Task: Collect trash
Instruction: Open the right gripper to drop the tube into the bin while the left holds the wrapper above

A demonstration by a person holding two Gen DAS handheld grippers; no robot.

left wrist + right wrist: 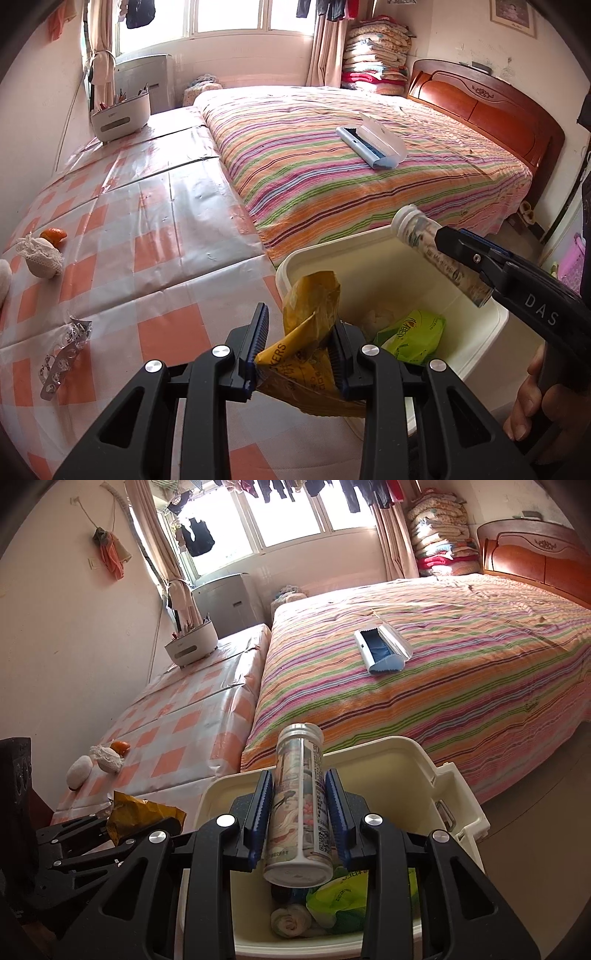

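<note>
The left hand-held gripper (299,350) is clamped on a crumpled yellow snack wrapper (310,325) and holds it at the near rim of the cream bin (369,243), which stands between the checkered tabletop (155,236) and the striped bed (351,147). The right hand-held gripper (297,812) is clamped on a clear tube bottle (299,805) over the open bin. A green packet (413,336) lies inside the bin, and an empty blister pack (64,354) lies on the tabletop, apart from the bin.

Bright window (229,14) backlight, tablecloth (155,206) glare, fisheye-dark corners.
</note>
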